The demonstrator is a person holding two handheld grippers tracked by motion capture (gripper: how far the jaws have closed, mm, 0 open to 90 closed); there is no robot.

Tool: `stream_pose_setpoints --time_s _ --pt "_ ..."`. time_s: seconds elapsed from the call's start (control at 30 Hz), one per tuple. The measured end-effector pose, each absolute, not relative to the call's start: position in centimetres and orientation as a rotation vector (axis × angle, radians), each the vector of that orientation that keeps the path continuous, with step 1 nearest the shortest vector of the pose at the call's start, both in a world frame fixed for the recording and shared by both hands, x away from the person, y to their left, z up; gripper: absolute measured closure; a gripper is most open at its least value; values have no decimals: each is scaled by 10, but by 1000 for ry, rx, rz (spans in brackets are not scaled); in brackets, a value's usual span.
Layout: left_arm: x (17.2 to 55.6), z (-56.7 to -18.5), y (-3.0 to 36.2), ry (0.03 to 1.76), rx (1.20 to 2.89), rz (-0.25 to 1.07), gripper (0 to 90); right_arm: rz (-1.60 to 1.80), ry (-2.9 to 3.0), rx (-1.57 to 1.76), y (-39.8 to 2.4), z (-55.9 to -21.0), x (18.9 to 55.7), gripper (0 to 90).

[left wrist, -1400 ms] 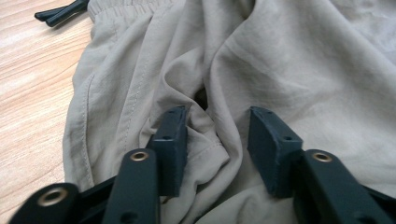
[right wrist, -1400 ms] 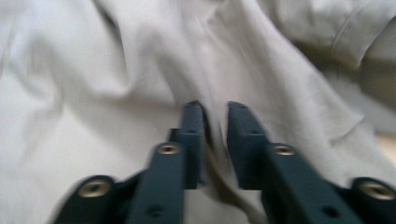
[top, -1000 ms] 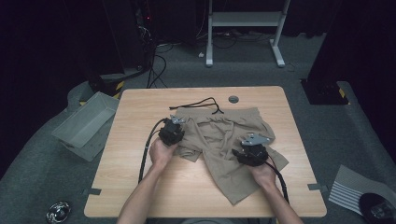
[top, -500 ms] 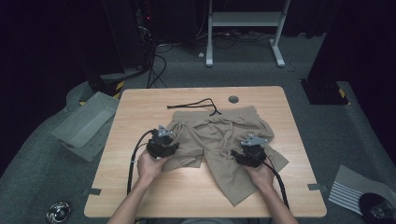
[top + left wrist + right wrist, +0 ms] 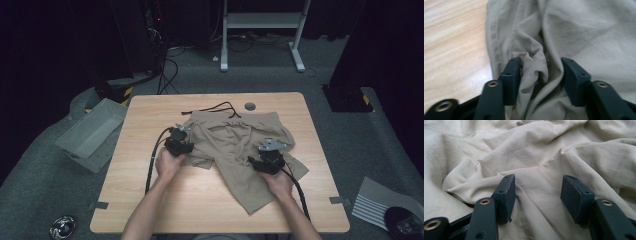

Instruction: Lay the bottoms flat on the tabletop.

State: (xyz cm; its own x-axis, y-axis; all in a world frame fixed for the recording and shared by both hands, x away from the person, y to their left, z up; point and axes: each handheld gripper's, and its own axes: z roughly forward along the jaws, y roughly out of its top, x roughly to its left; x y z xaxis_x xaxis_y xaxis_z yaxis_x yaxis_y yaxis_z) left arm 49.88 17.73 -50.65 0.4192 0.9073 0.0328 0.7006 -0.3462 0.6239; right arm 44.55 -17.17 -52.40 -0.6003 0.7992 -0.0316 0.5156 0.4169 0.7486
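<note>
Jaws of the left gripper (image 5: 540, 72) stand apart and have just been opening, a bunched fold of the beige shorts (image 5: 240, 145) loose between them — a detail the high view cannot give. That view shows the shorts spread on the table (image 5: 150, 115). The right gripper (image 5: 537, 195) rests open on the cloth. Since the earlier frame, the left gripper (image 5: 176, 141) has returned to the shorts' left edge.

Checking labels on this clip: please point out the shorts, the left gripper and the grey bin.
shorts (image 5: 235, 137), high view, on the middle of the cloth.
left gripper (image 5: 540, 72), left gripper view, midway between its fingertips.
grey bin (image 5: 92, 131), high view, on its inner wall.
</note>
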Motion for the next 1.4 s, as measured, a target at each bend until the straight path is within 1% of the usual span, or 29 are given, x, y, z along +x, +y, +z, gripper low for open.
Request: stream_pose_setpoints --time_s 0.1,0.2,0.23,0.3,0.37,0.43,0.57,0.77,0.8,0.87,0.93,1.03,1.1,1.17,1.27,1.4 --pt "492 -503 177 1357 2147 505 462 1003 2277 1140 -172 -524 449 450" --pt "470 -490 179 1314 2210 565 445 985 2268 1114 -170 -524 446 450" --pt "465 -487 181 1325 2198 554 445 980 2264 1108 -169 -524 446 449" --pt "452 -481 186 1339 2147 486 436 975 2264 1102 -169 -524 445 446" --pt "443 -481 187 1322 2152 479 434 973 2259 1106 -170 -524 443 444" --pt "438 -486 190 1315 2175 499 430 972 2256 1114 -171 -524 440 439" --pt "426 -489 201 1328 2074 429 426 974 2253 1125 -173 -524 437 434" --pt "409 -488 209 1303 2073 446 439 971 2251 1129 -174 -524 437 429" --pt "409 -490 211 1312 2077 443 448 970 2250 1128 -174 -524 437 428" --pt "412 -494 212 1319 2102 439 509 970 2250 1129 -174 -524 437 427" --pt "413 -497 212 1317 2118 441 630 971 2250 1130 -174 -524 437 427" --pt "415 -499 211 1308 2128 426 765 970 2250 1129 -174 -524 436 427" --pt "412 -497 212 1299 2123 409 840 969 2250 1130 -174 -524 436 426" --pt "407 -492 213 1277 2126 414 856 969 2250 1131 -174 -524 436 426" --pt "395 -488 211 1233 2119 380 868 971 2250 1131 -174 -524 436 426" --pt "381 -496 202 1178 2180 326 872 972 2250 1134 -174 -524 436 426"
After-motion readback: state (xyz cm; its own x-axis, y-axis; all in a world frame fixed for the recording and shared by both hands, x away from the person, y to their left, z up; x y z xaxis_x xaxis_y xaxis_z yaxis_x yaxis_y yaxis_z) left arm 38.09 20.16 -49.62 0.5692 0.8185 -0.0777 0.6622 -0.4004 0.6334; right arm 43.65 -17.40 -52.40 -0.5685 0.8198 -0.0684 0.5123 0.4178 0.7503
